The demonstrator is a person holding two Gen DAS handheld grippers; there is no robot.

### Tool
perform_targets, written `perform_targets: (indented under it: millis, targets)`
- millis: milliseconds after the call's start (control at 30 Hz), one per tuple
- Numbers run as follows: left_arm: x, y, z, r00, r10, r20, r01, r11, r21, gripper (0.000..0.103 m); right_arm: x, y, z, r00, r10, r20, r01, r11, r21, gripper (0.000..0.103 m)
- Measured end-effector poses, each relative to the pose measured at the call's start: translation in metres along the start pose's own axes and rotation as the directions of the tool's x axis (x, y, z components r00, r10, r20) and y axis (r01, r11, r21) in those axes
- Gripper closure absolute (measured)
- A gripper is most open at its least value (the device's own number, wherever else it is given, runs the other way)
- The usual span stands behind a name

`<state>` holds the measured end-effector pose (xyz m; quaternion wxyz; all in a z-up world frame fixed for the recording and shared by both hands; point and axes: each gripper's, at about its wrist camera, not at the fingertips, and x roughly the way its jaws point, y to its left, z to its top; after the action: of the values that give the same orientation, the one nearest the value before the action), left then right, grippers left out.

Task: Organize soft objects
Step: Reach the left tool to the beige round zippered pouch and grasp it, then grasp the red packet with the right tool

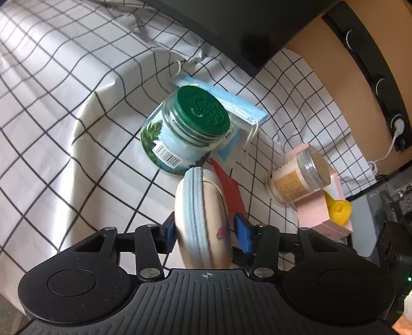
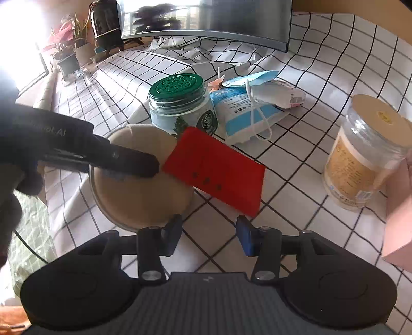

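My left gripper (image 1: 206,232) is shut on a round beige pouch (image 1: 203,219) with a pale blue zipper, held on edge above the checked cloth. The pouch also shows in the right wrist view (image 2: 139,195), with the left gripper's fingers (image 2: 128,162) across it. A red card (image 2: 216,170) lies beside and partly over the pouch. My right gripper (image 2: 209,235) is open and empty, just in front of the red card. A blue face mask (image 1: 237,103) and a blue-and-white packet (image 2: 242,113) lie behind a green-lidded jar (image 1: 188,128).
A clear jar with a beige label (image 2: 360,154) stands at the right on a pink box (image 1: 324,214). A yellow object (image 1: 338,208) lies by it. A monitor (image 2: 206,20) and potted plants (image 2: 69,51) stand at the back. The checked tablecloth (image 1: 51,103) is rumpled.
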<state>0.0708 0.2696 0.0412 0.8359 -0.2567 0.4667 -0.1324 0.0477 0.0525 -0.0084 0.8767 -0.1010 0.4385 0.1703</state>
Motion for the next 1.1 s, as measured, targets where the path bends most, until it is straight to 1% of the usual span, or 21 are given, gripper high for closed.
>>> perform_targets:
  millis: [67, 100, 133, 267, 333, 433, 533, 567, 600, 700, 767, 800, 833, 967, 1033, 1067, 1100]
  targets:
    - [0.0, -0.001, -0.001, 1.0, 0.004, -0.014, -0.004, 1.0, 0.017, 0.057, -0.004, -0.001, -0.001, 1.0, -0.021, 0.017, 0.022, 0.999, -0.03, 0.047]
    - [-0.001, 0.0, -0.001, 1.0, 0.0, -0.022, 0.001, 1.0, 0.017, 0.058, -0.007, -0.002, -0.001, 0.999, -0.032, 0.027, 0.034, 0.998, -0.05, 0.036]
    - [-0.002, 0.002, -0.003, 1.0, -0.005, -0.026, 0.006, 1.0, 0.013, 0.058, -0.009, -0.002, -0.003, 0.998, -0.045, 0.039, 0.047, 0.996, -0.073, 0.03]
    - [-0.006, 0.008, -0.008, 1.0, -0.014, 0.002, 0.014, 1.0, -0.026, 0.058, -0.012, -0.003, -0.002, 0.995, -0.079, 0.065, 0.09, 0.981, -0.174, 0.028]
    - [-0.008, 0.01, -0.01, 1.0, -0.023, 0.011, 0.024, 0.999, -0.036, 0.058, -0.006, 0.0, 0.0, 0.993, -0.102, 0.059, 0.114, 0.961, -0.251, 0.028]
    - [-0.009, 0.011, -0.011, 0.999, -0.028, 0.018, 0.028, 0.999, -0.031, 0.059, 0.005, 0.006, 0.008, 0.993, -0.104, 0.059, 0.118, 0.92, -0.373, 0.028]
    - [-0.009, 0.01, -0.01, 1.0, -0.016, 0.024, 0.017, 1.0, -0.013, 0.059, 0.021, 0.01, 0.021, 0.992, -0.115, 0.049, 0.124, 0.861, -0.493, 0.028]
    - [-0.01, 0.009, -0.009, 1.0, -0.011, 0.026, 0.011, 1.0, 0.001, 0.059, 0.027, 0.011, 0.026, 0.99, -0.127, 0.053, 0.136, 0.844, -0.519, 0.028]
    - [-0.01, 0.009, -0.008, 1.0, -0.008, 0.027, 0.007, 1.0, 0.011, 0.059, 0.031, 0.012, 0.031, 0.989, -0.132, 0.063, 0.145, 0.836, -0.529, 0.028]
    - [-0.009, 0.009, -0.005, 0.999, -0.011, 0.032, 0.011, 1.0, 0.02, 0.059, 0.036, 0.014, 0.042, 0.991, -0.101, 0.084, 0.131, 0.833, -0.538, 0.029]
    - [-0.008, 0.011, -0.004, 0.999, -0.018, 0.038, 0.017, 1.0, 0.006, 0.059, 0.039, 0.018, 0.045, 0.987, -0.109, 0.114, 0.154, 0.827, -0.541, 0.038]
    - [-0.008, 0.011, -0.004, 0.999, -0.019, 0.043, 0.019, 1.0, -0.001, 0.059, 0.041, 0.019, 0.046, 0.986, -0.113, 0.119, 0.16, 0.827, -0.539, 0.05]
    - [-0.008, 0.012, -0.005, 0.999, -0.019, 0.048, 0.019, 1.0, -0.01, 0.059, 0.044, 0.021, 0.046, 0.983, -0.139, 0.118, 0.181, 0.826, -0.534, 0.058]
    - [-0.008, 0.015, -0.007, 0.998, -0.02, 0.063, 0.022, 0.999, -0.034, 0.059, 0.046, 0.015, 0.052, 0.977, -0.182, 0.112, 0.214, 0.846, -0.489, 0.07]
    - [-0.009, 0.015, -0.007, 0.997, -0.011, 0.072, 0.013, 0.999, -0.039, 0.059, 0.046, 0.009, 0.058, 0.975, -0.198, 0.102, 0.223, 0.869, -0.442, 0.081]
    - [-0.009, 0.014, -0.006, 0.997, -0.006, 0.073, 0.009, 0.999, -0.041, 0.059, 0.044, 0.005, 0.061, 0.973, -0.206, 0.101, 0.229, 0.881, -0.415, 0.083]
    - [-0.009, 0.014, -0.006, 0.997, -0.002, 0.073, 0.006, 0.999, -0.042, 0.059, 0.039, 0.001, 0.066, 0.972, -0.209, 0.106, 0.234, 0.898, -0.372, 0.088]
